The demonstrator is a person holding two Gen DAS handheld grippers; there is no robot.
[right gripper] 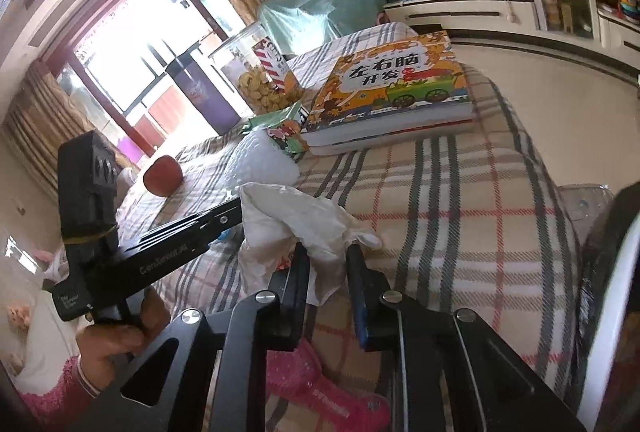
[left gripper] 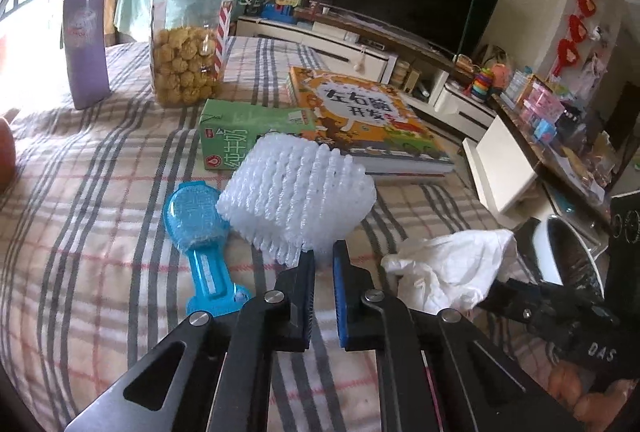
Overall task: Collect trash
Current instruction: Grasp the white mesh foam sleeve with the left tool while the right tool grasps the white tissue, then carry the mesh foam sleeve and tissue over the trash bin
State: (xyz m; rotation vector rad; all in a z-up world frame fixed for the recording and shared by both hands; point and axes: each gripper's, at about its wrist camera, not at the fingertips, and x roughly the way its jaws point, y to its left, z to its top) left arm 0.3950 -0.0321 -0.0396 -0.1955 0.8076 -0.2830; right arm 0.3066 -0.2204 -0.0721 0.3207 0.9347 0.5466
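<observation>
Collection barely begun: left hand-held gripper point(left gripper: 322, 259) clamped on white foam-net fruit sleeve point(left gripper: 298, 194), right hand-held gripper point(right gripper: 328, 258) clamped on crumpled white tissue point(right gripper: 298, 218); green milk carton point(left gripper: 244, 140) at 11 o'clock of the sleeve remains on plaid-covered surface point(left gripper: 100, 232).

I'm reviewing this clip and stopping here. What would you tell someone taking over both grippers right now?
Left gripper: jaws shut, apparently pinching the near edge of the white foam net.
Right gripper: jaws around the crumpled white tissue, apparently pressing it.
Both pieces rest on the checked cloth; neither is lifted yet.
What looks like a dark-lined bin sits past the cloth's right edge.
Done: both grasps, it seems. Nothing is visibly binned.
Left: lift both and drop them in. The green milk carton, lying on its side, may be next.
</observation>
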